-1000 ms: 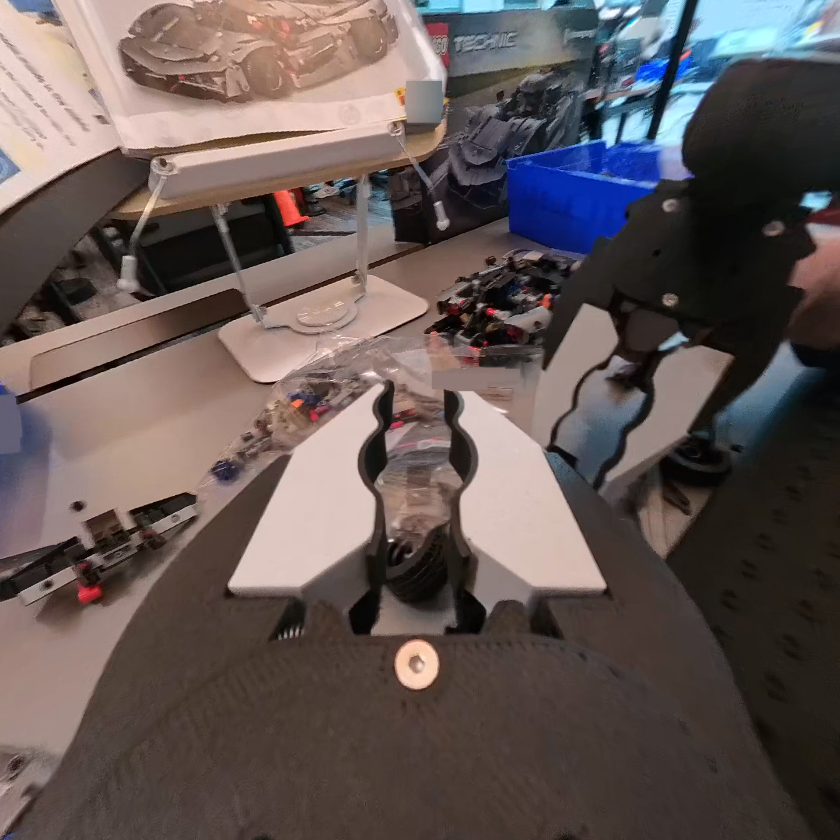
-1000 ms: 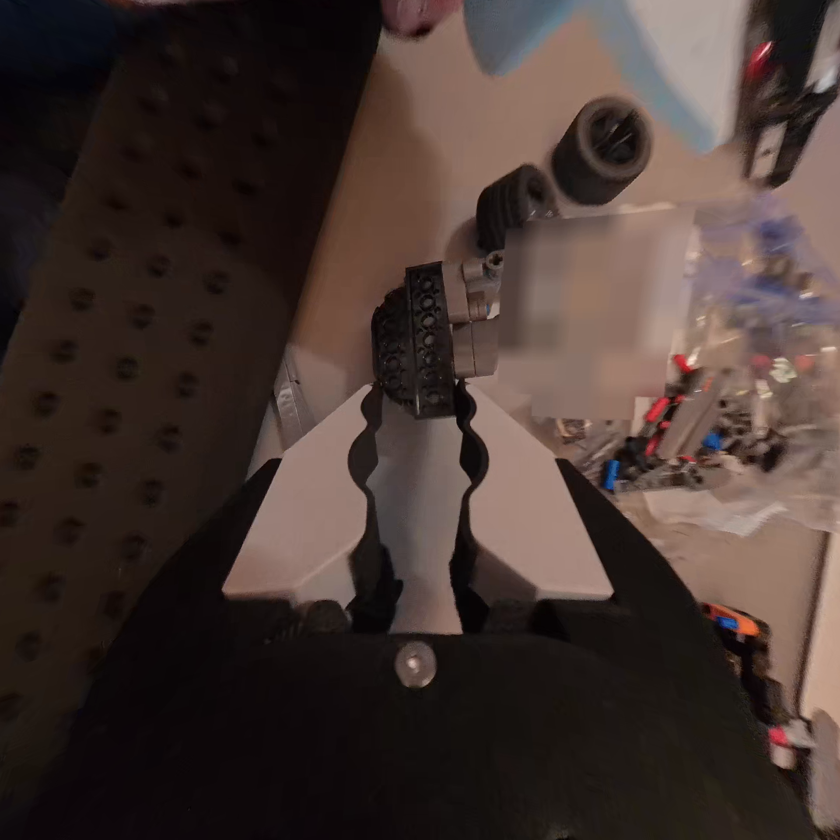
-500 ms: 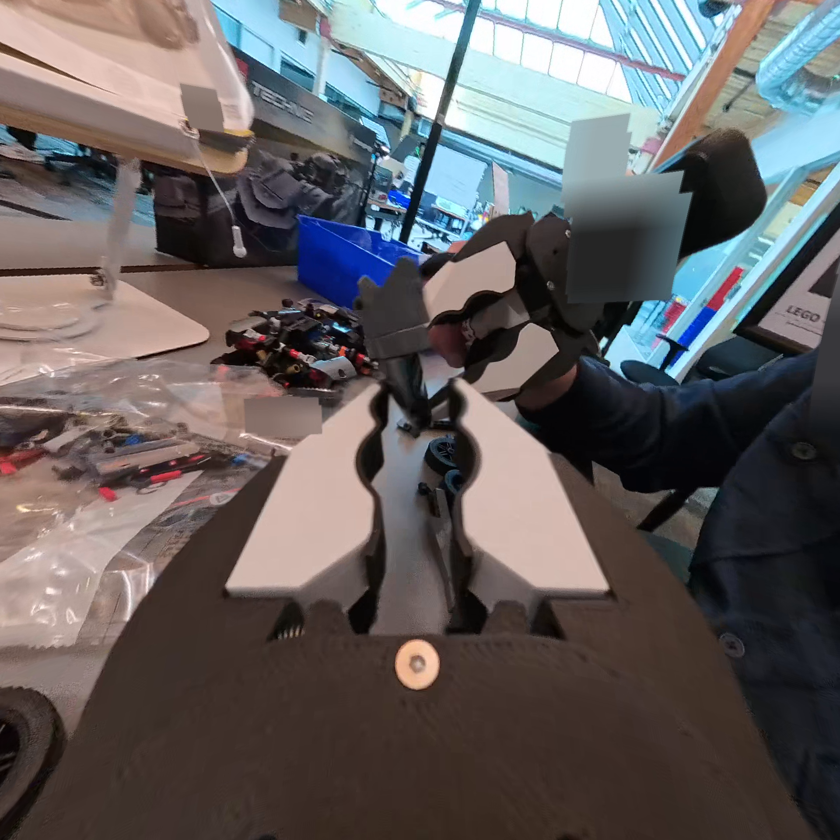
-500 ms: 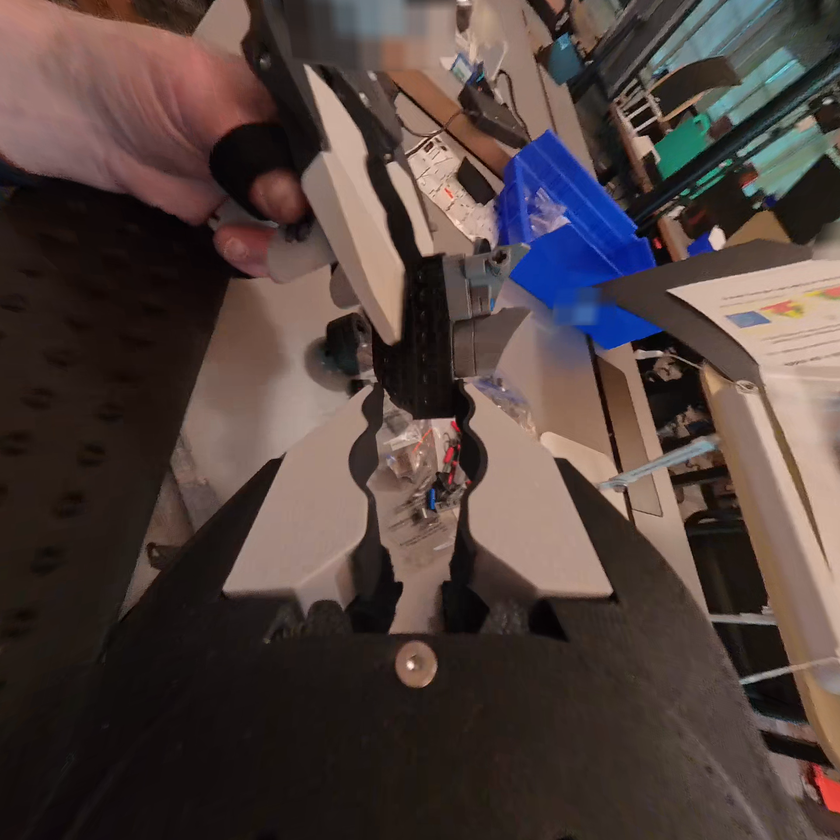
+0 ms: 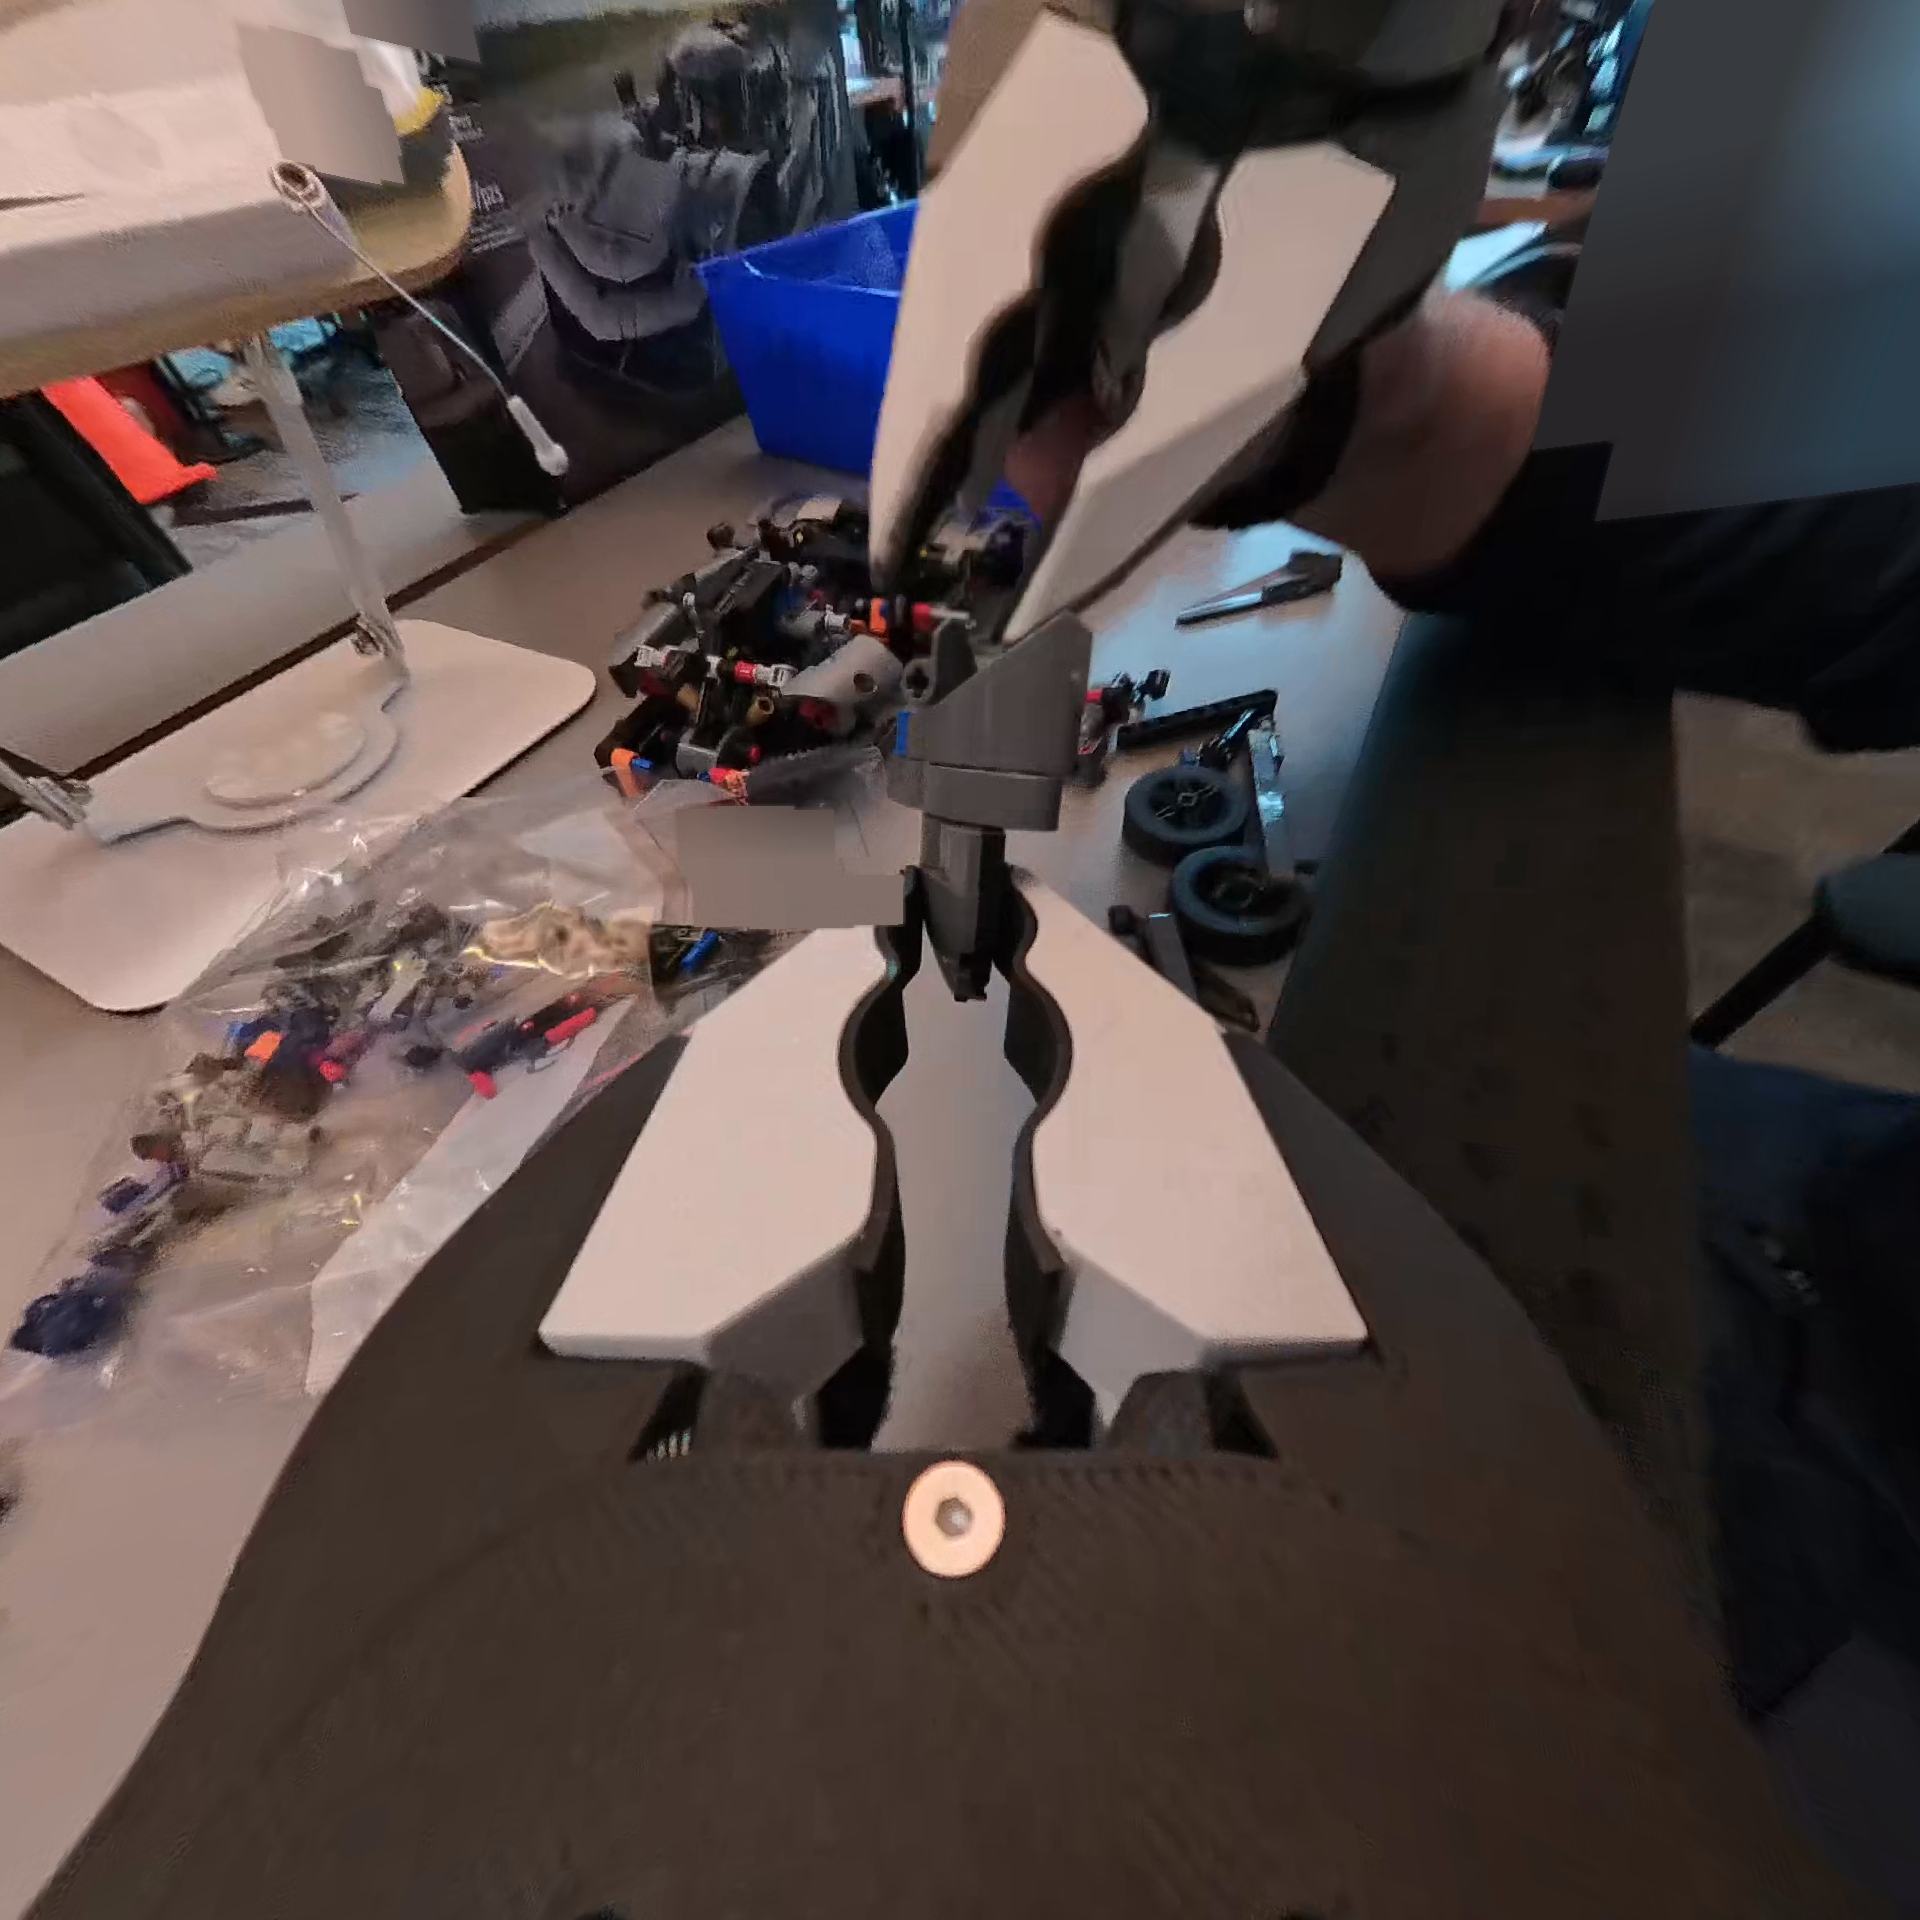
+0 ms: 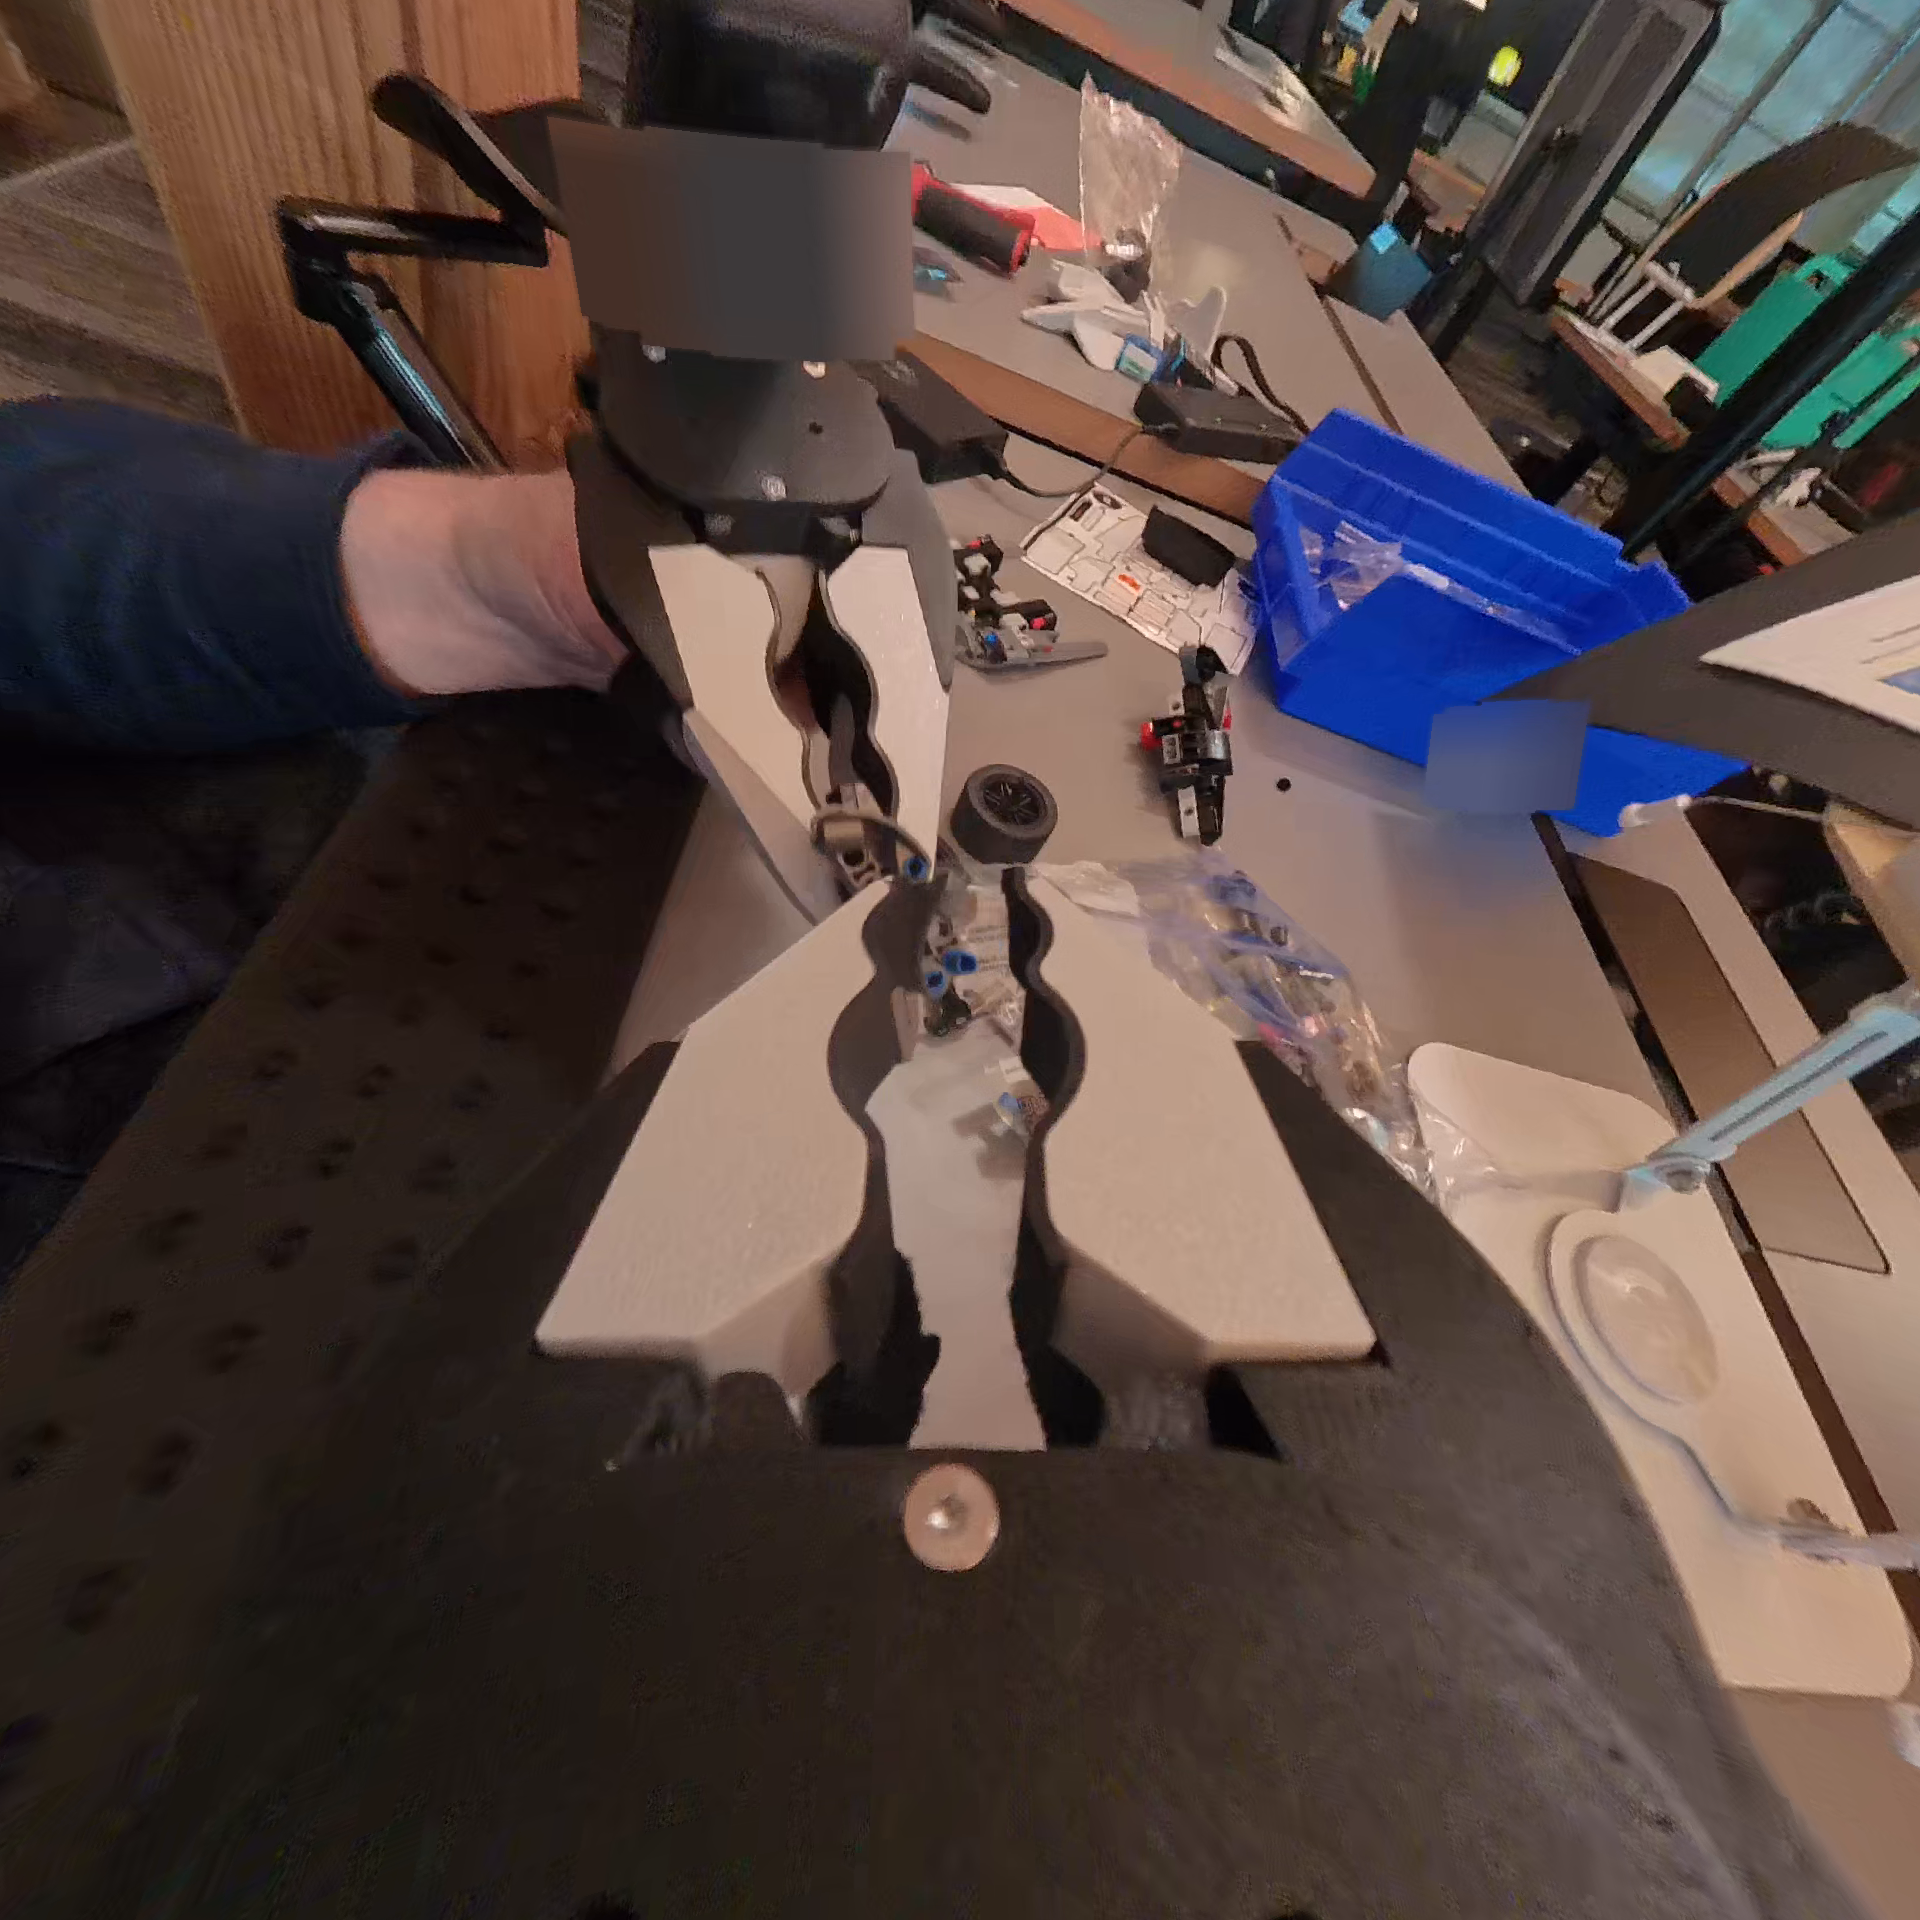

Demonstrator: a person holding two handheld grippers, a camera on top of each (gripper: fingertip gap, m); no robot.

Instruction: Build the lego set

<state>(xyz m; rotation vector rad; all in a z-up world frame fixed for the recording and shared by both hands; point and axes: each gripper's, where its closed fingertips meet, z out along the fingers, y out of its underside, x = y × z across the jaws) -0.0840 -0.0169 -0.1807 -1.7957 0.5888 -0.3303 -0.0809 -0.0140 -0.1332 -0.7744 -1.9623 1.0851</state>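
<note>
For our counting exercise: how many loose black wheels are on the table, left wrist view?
2. One wheel lies right of the grey piece in the left claw; the other wheel sits just nearer. More may hide in the parts pile.

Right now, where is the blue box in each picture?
Left wrist view: the blue bin is at the upper middle, at the back of the table behind the pile of loose parts.
Right wrist view: the blue bin is on the right, above the middle.
Shared landmark: the clear bag of parts, lying on the table in both views.
</note>
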